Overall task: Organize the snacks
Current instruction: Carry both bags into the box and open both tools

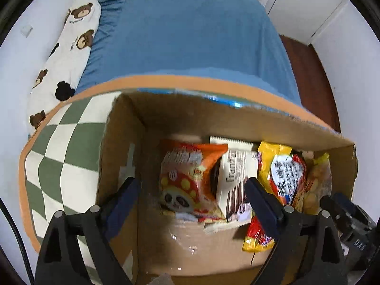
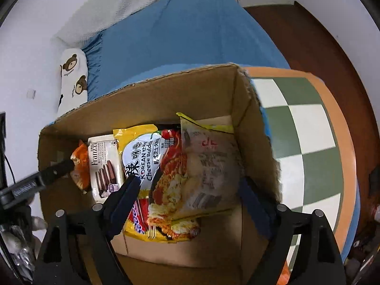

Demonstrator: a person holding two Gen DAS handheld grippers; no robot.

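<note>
While I am hovering over the cardboard box (image 1: 166, 123) on the checkered counter (image 1: 61, 152), my left gripper (image 1: 192, 185) and right gripper (image 2: 187, 182) are both gaping wide, holding nothing. Four snack packets are standing inside: one orange bag (image 1: 187, 178), one white wafer pack (image 1: 237, 173), one yellow noodle pack (image 2: 144, 156), one clear-fronted bag (image 2: 209, 163) (probably crisps, so fragile). I am judging them light, crinkly and slippery; pinching a sealed top edge looks safest

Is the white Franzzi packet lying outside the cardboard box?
No. The Franzzi packet stands inside the cardboard box, between an orange packet and the yellow noodle packet.
</note>
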